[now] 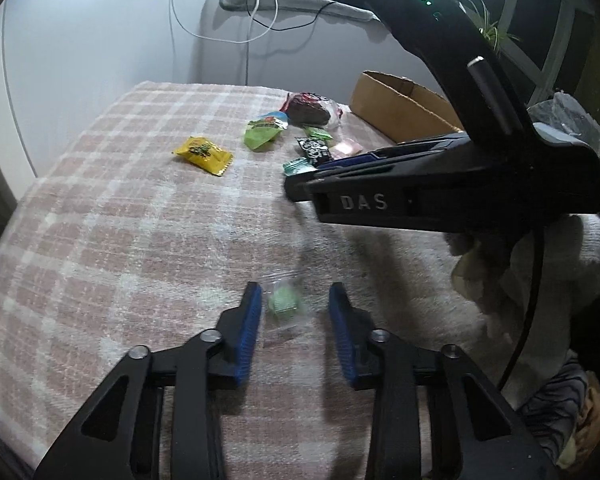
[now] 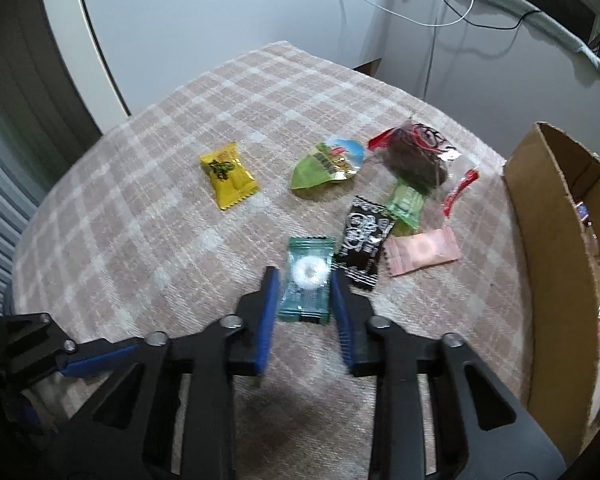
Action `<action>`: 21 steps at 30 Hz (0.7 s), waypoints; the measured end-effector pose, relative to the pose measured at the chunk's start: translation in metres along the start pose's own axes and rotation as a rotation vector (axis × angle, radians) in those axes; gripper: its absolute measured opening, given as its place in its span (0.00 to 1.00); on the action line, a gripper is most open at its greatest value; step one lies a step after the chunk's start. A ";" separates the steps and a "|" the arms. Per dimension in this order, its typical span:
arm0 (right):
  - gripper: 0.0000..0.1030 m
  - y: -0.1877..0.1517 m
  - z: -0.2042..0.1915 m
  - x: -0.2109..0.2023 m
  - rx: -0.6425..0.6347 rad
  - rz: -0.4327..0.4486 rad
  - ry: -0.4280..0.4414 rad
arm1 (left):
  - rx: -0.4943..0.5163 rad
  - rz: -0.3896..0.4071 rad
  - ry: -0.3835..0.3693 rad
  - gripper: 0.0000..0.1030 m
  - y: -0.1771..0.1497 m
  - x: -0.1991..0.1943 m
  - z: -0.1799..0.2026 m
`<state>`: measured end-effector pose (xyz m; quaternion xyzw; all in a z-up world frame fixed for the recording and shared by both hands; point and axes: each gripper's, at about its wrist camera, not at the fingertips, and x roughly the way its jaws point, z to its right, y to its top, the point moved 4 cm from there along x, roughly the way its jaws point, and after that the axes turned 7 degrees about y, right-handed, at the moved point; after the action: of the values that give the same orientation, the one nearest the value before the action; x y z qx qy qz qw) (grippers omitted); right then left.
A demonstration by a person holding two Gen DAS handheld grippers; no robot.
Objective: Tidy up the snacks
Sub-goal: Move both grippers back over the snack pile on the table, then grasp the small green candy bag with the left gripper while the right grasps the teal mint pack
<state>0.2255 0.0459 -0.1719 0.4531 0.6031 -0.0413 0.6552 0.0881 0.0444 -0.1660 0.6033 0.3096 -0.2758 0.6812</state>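
Observation:
Several wrapped snacks lie on a pink plaid cloth (image 2: pixel 140 200). My left gripper (image 1: pixel 296 300) is open, its blue pads on either side of a clear-wrapped pale green candy (image 1: pixel 285 304), not touching it. My right gripper (image 2: pixel 305 284) is open around a teal packet with a white ring candy (image 2: pixel 307 280), pads close to its sides. Beyond lie a yellow packet (image 2: pixel 228 174), a green packet (image 2: pixel 324 166), a black packet (image 2: pixel 362 240), a pink packet (image 2: pixel 422 252), a small green packet (image 2: pixel 406 204) and a dark cake in clear wrap (image 2: pixel 414 158).
An open cardboard box (image 2: pixel 548 240) holding some packets stands at the cloth's right edge; it also shows in the left wrist view (image 1: pixel 396 108). The right gripper's body (image 1: pixel 460 192) crosses the left wrist view. Cables hang on the wall behind.

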 end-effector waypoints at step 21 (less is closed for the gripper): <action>0.23 -0.019 0.027 -0.062 0.089 0.115 0.007 | -0.041 0.023 -0.044 0.21 0.013 -0.021 -0.006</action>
<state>0.2178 -0.0132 -0.1341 0.5158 0.5757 -0.0287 0.6338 0.0834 0.0515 -0.1424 0.5865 0.2931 -0.2746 0.7033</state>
